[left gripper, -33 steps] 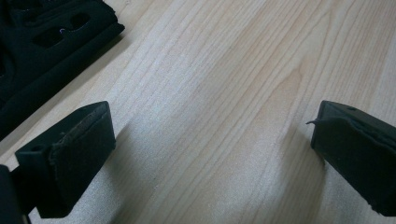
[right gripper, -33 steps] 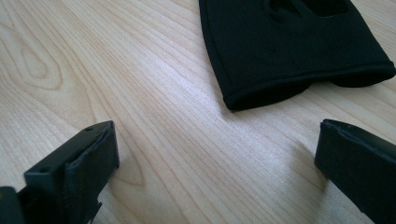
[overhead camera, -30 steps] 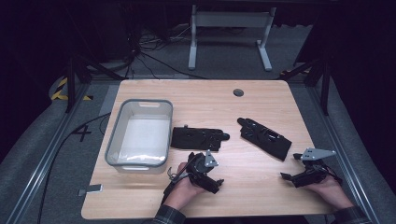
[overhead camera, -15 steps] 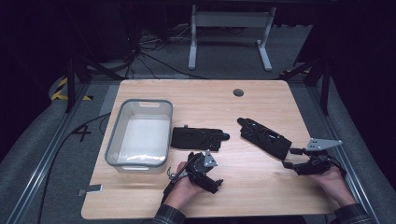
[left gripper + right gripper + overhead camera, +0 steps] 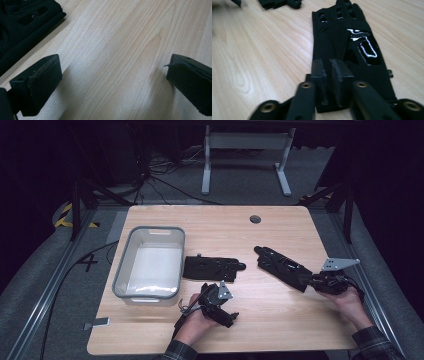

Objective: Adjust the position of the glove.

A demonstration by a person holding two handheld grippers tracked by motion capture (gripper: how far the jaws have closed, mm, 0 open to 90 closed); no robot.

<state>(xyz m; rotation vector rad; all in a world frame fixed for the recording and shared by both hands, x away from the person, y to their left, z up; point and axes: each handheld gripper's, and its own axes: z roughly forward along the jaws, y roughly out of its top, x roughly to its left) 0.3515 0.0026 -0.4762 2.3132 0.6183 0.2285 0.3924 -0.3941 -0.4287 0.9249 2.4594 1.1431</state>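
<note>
Table of pale wood with rounded corners (image 5: 280,227) carries a grey plastic tub with a white inside (image 5: 150,262) at its left, a flat black perforated plate (image 5: 212,268) just right of the tub, and a second flat black plate (image 5: 282,266) lying at a slant further right. A small dark round hole (image 5: 255,219) sits in the tabletop near its far edge.

In the high view the left gripper (image 5: 220,307) rests low on the wood near the front edge, held in the person's left hand (image 5: 197,322); a grey three-cornered plate tops it. Its own camera shows its jaws standing wide apart with bare wood between them and nothing held. A corner of the first black plate (image 5: 23,27) is cut off at that picture's upper left, so its shape there is hard to read.

The right gripper (image 5: 320,282) meets the near end of the slanted plate, with the right hand (image 5: 350,302) behind it and a plaid sleeve cuff (image 5: 375,345) at the bottom edge. In the right gripper view the jaws stand pressed together over the near edge of the slanted plate (image 5: 347,45). Whether they actually pinch that edge or only lie on top of it cannot be told, since the jaw blocks hide the contact. The picture is blurred, and the plate's cut-outs show only as dark slots with bright glints.
</note>
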